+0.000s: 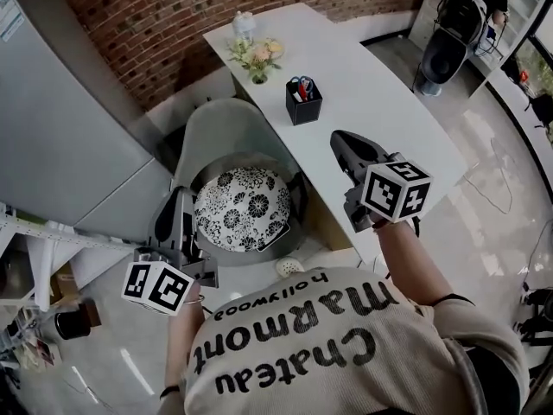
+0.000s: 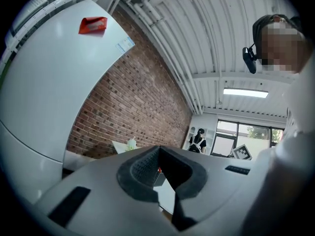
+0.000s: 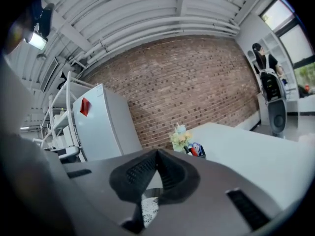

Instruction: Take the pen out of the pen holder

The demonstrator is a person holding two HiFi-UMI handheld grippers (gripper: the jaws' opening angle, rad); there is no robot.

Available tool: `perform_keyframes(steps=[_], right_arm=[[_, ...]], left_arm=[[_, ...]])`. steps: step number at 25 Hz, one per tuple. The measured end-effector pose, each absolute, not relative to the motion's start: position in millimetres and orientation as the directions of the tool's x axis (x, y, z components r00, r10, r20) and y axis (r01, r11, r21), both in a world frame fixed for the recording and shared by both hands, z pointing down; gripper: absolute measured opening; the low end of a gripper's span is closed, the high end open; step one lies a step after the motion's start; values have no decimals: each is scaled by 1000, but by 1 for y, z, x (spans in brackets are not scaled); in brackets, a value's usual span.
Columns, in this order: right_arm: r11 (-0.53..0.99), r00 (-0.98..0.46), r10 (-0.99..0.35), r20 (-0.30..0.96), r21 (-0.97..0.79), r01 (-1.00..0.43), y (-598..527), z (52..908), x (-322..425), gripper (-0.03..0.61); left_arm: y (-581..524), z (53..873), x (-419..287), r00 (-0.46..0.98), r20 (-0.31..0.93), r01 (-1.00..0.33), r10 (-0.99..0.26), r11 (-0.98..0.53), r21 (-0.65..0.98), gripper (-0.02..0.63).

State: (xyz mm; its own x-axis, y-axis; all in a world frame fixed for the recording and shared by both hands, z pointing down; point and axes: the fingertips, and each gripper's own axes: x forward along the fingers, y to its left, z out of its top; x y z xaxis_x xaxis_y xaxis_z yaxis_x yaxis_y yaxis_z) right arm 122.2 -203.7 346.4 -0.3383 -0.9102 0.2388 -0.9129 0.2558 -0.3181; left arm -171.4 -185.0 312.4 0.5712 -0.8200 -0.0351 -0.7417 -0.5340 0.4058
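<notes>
A black pen holder (image 1: pixel 303 104) with pens and blue-handled scissors stands on the white desk (image 1: pixel 389 102), near its left edge. My right gripper (image 1: pixel 339 137) hovers over the desk just short of the holder and points toward it. Its jaws are shut and empty, the pads meeting in the right gripper view (image 3: pixel 157 152). There the holder (image 3: pixel 197 151) shows small, beyond the jaws and to the right. My left gripper (image 1: pixel 179 195) hangs lower left beside the chair, away from the desk. Its jaws meet at the tip in the left gripper view (image 2: pixel 158 149), with nothing between them.
A grey chair (image 1: pixel 226 128) with a black-and-white patterned cushion (image 1: pixel 242 207) sits between the grippers, against the desk. A vase of flowers (image 1: pixel 257 59) and a bottle (image 1: pixel 244 24) stand behind the holder. A grey fridge (image 1: pixel 69 111) and brick wall (image 1: pixel 173 24) close off the left.
</notes>
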Motion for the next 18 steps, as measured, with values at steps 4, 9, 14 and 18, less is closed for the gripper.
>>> perform_keyframes(steps=[4,9,14,18], right_arm=[[246,-335,-918,212,-357,-901,-238,349,137,5],[264,-347,-917,198,-351,-898,-282,354,143,26],[288,-370,-901,225,-325,-901,-318,369,145,82],[280,-367,-897,246,-328,-902,-343,381,152,100]], left_arm=[[-208,311,-176,541,-34,-764,-841,-508,399,2],[-237,309,-187,497,-36,-792,-867,-470,390,2],[-252,319,-194,462,-7,-815,-887,-427,391,2],[-261,328,-203,419,17,-832,-908,-376,408,2]])
